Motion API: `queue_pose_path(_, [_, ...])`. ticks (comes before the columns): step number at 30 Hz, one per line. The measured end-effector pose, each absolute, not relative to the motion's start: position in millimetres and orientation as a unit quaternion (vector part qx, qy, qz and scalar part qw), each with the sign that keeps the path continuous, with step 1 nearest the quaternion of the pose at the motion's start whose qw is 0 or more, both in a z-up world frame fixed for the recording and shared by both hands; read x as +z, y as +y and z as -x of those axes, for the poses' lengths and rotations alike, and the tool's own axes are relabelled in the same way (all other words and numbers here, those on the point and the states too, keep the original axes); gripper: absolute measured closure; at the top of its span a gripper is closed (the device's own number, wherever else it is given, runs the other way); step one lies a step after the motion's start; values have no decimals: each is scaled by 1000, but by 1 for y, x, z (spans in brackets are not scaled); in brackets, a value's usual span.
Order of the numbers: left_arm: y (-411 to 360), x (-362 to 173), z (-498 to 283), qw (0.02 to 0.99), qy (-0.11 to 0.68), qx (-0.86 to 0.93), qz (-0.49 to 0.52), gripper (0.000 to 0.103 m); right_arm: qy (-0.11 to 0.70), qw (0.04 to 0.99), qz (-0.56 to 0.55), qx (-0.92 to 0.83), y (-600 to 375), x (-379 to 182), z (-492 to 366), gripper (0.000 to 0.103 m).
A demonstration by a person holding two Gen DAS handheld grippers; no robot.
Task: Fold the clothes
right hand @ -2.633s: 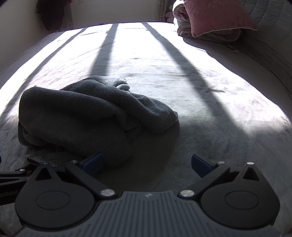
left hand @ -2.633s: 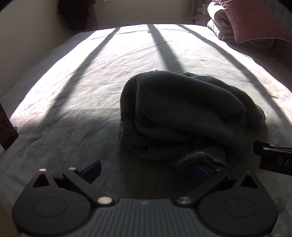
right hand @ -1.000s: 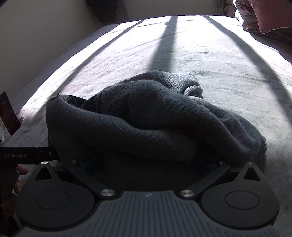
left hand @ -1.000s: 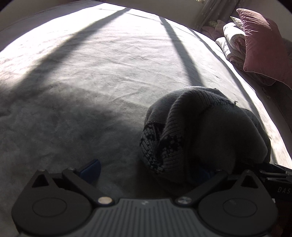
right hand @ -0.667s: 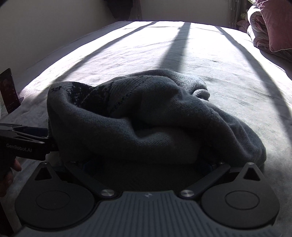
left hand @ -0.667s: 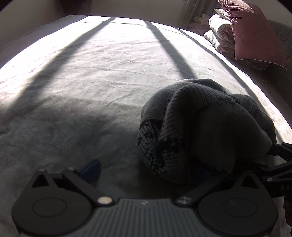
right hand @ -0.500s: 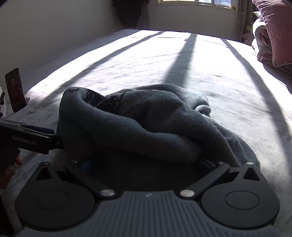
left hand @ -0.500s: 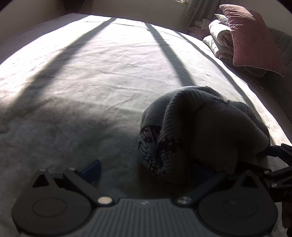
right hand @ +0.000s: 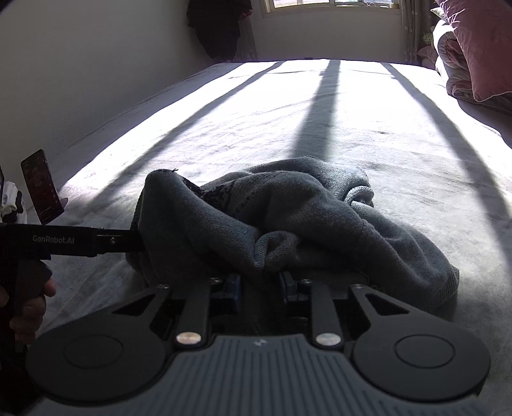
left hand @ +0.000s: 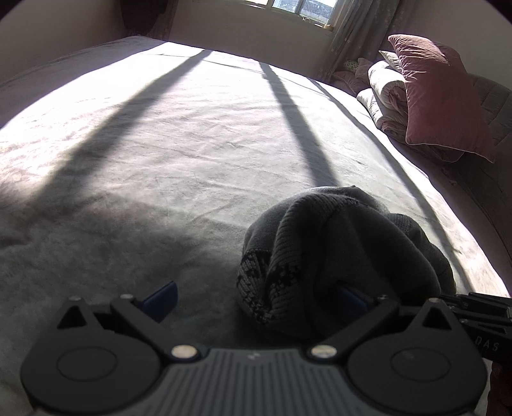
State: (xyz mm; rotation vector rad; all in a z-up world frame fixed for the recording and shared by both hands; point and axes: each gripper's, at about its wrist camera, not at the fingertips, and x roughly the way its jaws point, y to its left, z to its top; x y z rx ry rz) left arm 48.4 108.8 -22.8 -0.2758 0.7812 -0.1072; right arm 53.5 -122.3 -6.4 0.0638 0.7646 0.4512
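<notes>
A crumpled grey knit sweater point(left hand: 345, 243) with a dark pattern on its inside lies bunched on the grey bed point(left hand: 160, 144). My left gripper point(left hand: 256, 297) is open at the heap's left side. Its right finger is pushed into the folds and its left finger is over bare sheet. In the right wrist view the sweater point(right hand: 288, 217) fills the middle, and my right gripper point(right hand: 260, 281) is shut on its near edge, with fabric pinched between the fingers. The left gripper's body point(right hand: 112, 243) touches the heap from the left, held by a hand point(right hand: 28, 307).
A pink pillow point(left hand: 441, 96) leans on a folded white duvet point(left hand: 384, 92) at the bed's far right. A phone point(right hand: 41, 187) stands at the left edge of the bed. Dark clothing point(right hand: 220, 25) hangs by the far wall.
My right gripper's fingers have closed onto the sweater's near edge. The left gripper stays open against the heap. Both cameras have tilted up, showing more of the room.
</notes>
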Motion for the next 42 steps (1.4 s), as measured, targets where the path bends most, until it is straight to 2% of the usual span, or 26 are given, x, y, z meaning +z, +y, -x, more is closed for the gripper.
queue_pose_path(8, [121, -15, -41, 917, 364, -38, 156, 1, 364, 904, -53, 219, -140, 8, -28, 83])
queue_pose_path(15, [126, -22, -44, 903, 384, -40, 187, 1, 380, 907, -65, 172, -177, 7, -12, 87])
queue_pose_path(17, [124, -25, -46, 899, 388, -45, 197, 1, 387, 906, -69, 157, -187, 4, -11, 99])
queue_pose_path(24, [115, -31, -56, 894, 394, -43, 209, 3, 410, 899, -75, 134, -210, -7, -12, 99])
queue_pose_path(26, [115, -34, -61, 893, 396, -31, 213, 4, 402, 903, -87, 126, -218, -5, -11, 85])
queue_pose_path(27, [116, -35, -64, 891, 398, -23, 215, 5, 397, 905, -98, 121, -222, -3, -11, 85])
queue_pose_path(28, [115, -37, -66, 891, 400, -18, 216, 5, 391, 906, -111, 118, -226, 0, -12, 80])
queue_pose_path(29, [115, -39, -68, 890, 402, -13, 217, 6, 387, 907, -122, 116, -229, 2, -13, 62])
queue_pose_path(31, [114, -43, -72, 888, 405, -4, 218, 8, 382, 907, -137, 111, -230, 4, -17, 38])
queue_pose_path(34, [111, -47, -76, 888, 405, 4, 217, 20, 376, 907, -159, 103, -232, 8, -22, 38])
queue_pose_path(35, [109, -46, -76, 891, 400, 0, 214, 40, 373, 907, -166, 101, -233, 9, -24, 38])
queue_pose_path(36, [107, -45, -76, 891, 396, -14, 222, 73, 371, 907, -173, 98, -233, 11, -25, 38])
queue_pose_path(37, [105, -44, -75, 889, 393, -31, 233, 86, 369, 907, -179, 96, -234, 12, -27, 38])
queue_pose_path(38, [103, -43, -75, 887, 389, -48, 244, 95, 368, 907, -180, 97, -232, 12, -28, 38])
queue_pose_path(42, [84, -31, -65, 895, 360, -119, 234, 96, 361, 908, -184, 108, -225, 16, -31, 38])
